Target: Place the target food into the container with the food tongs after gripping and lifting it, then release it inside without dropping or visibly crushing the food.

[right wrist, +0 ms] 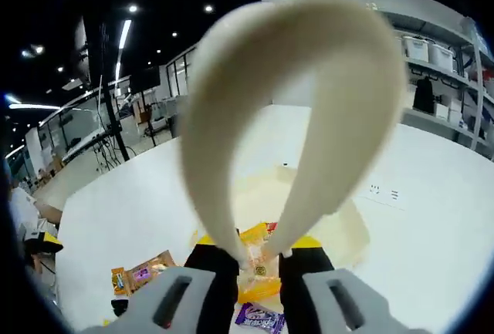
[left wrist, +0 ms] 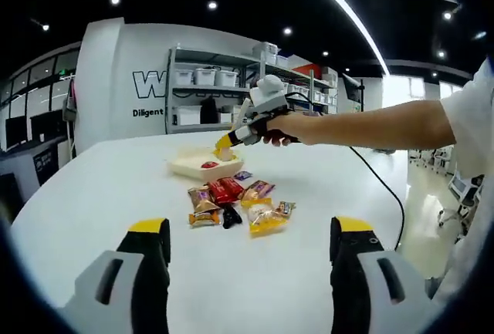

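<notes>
Snack held over the container, release still to come.

My right gripper [right wrist: 248,268] clamps the cream tongs [right wrist: 289,102], which pinch a wrapped snack [right wrist: 253,261] above the container [left wrist: 185,166]. My left gripper [left wrist: 251,253] hangs wide open, empty, over the desk [left wrist: 93,210]; other snacks [left wrist: 231,199] wait.

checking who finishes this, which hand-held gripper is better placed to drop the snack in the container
Right. The right hand-held gripper holds the tongs over the container, pinching a snack. The left hand-held gripper is open, back from the pile.

One container [left wrist: 193,164], one tongs [right wrist: 289,110]
</notes>
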`<state>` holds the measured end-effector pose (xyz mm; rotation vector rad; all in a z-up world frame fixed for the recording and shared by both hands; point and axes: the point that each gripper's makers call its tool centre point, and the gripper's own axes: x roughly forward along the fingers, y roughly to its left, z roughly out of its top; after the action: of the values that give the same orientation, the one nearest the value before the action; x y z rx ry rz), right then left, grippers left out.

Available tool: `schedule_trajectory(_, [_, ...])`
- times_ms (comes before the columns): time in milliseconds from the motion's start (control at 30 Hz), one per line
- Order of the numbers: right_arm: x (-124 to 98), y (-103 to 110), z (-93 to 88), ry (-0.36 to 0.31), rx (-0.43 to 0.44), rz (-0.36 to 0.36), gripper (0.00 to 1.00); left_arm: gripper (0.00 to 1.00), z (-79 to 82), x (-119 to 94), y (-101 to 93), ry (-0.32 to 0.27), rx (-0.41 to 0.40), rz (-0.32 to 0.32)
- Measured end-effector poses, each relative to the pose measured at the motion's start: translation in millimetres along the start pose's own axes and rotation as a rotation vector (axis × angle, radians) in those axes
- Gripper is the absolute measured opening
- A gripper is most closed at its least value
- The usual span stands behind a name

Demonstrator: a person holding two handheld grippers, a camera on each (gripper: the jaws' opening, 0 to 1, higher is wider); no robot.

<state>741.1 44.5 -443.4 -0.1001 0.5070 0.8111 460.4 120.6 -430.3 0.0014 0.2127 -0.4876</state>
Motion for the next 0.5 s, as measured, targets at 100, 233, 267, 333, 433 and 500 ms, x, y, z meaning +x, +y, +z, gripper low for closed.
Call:
schedule_trajectory(100, [11,-5,-13.9,0.067,-0.074,-0.037,0.13,0.83,4.6,1,3.5,-0.007,-0.01,-0.003])
schedule_trajectory(233, [17,-1,-17.7,0.06,-0.033,-0.014,0.13,0.83,7.7,3,7.1,-0.015,-0.004,0.002])
schedule_trajectory(267, [19,-1,-18.6,0.059,-0.038,-0.015,0.13,0.83,8.1,3,7.1,-0.016,-0.006,0.001])
schedule_trajectory(333, [21,-4,-14.6,0.043,-0.027,-0.017,0.13,0.82,6.5,3,7.8,-0.014,-0.007,0.001])
schedule_trajectory(433, [27,-11,-11.3,0.036,-0.031,-0.028,0.14,0.82,4.4,4,9.7,-0.01,-0.005,0.006])
schedule_trajectory(500, [28,-14,-10.1,0.036,-0.048,-0.042,0.14,0.82,3.0,4,11.0,-0.009,-0.009,0.008])
